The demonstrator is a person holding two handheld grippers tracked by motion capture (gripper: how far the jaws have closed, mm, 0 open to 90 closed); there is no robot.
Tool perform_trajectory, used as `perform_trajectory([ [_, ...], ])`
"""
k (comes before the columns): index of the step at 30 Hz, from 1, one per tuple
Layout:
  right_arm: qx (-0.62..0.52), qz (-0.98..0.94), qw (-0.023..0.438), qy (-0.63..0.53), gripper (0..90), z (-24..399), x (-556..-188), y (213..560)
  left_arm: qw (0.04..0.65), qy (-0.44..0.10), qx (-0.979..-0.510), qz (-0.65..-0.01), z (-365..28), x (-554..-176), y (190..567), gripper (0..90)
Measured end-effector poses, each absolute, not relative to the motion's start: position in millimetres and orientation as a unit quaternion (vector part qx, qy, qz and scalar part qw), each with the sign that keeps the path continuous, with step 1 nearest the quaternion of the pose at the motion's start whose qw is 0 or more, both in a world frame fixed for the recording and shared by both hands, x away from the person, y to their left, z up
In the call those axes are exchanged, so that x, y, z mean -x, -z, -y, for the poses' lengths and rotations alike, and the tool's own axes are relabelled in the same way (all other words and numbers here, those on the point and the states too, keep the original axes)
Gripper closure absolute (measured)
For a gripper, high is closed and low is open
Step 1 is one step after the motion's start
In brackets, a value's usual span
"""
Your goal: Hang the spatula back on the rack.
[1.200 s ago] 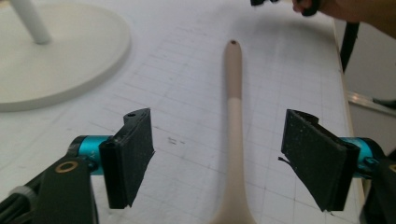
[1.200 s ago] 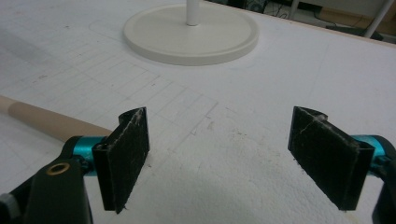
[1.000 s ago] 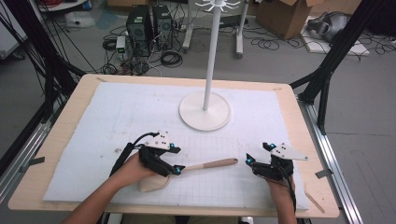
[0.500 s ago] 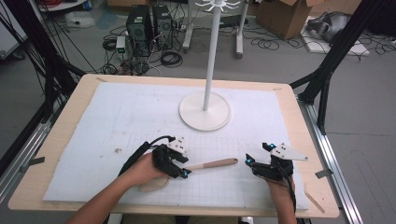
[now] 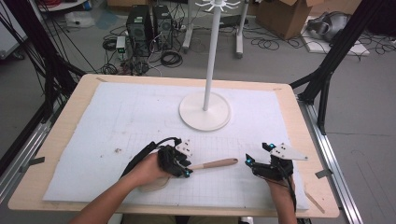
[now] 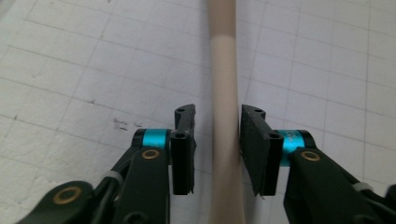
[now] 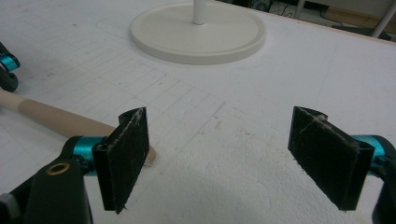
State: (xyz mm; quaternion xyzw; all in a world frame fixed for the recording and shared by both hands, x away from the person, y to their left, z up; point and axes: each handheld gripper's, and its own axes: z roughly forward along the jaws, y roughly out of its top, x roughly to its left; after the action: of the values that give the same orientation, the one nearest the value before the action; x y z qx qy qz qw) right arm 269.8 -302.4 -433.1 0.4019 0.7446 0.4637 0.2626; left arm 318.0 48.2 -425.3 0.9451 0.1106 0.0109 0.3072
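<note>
left gripper (image 6: 217, 140) jaws closing round wooden handle (image 6: 224, 93) — contact unclear; spoon head hidden under hand.

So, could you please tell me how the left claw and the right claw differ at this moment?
The left claw has been closing around the wooden handle, jaws narrow; the right claw stands wide open with nothing between its jaws. Both have black pads and hover low over the white mat.
</note>
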Motion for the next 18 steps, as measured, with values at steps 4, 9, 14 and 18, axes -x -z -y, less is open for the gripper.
perform_trajectory([
  [4,-0.402,-0.743,0.266,-0.464,19.6,301,-270,432,0.307,-0.005,-0.946,-0.103,-48,-317,425,77.5],
  [9,-0.401,-0.743,0.268,-0.464,19.6,299,-272,433,0.301,-0.008,-0.948,-0.107,-46,-316,424,78.1],
  [14,-0.399,-0.741,0.271,-0.468,19.8,298,-271,431,0.306,-0.028,-0.945,-0.110,-48,-315,420,78.2],
  [18,-0.398,-0.738,0.275,-0.471,20.8,297,-269,429,0.328,-0.043,-0.934,-0.138,-57,-320,412,78.2],
])
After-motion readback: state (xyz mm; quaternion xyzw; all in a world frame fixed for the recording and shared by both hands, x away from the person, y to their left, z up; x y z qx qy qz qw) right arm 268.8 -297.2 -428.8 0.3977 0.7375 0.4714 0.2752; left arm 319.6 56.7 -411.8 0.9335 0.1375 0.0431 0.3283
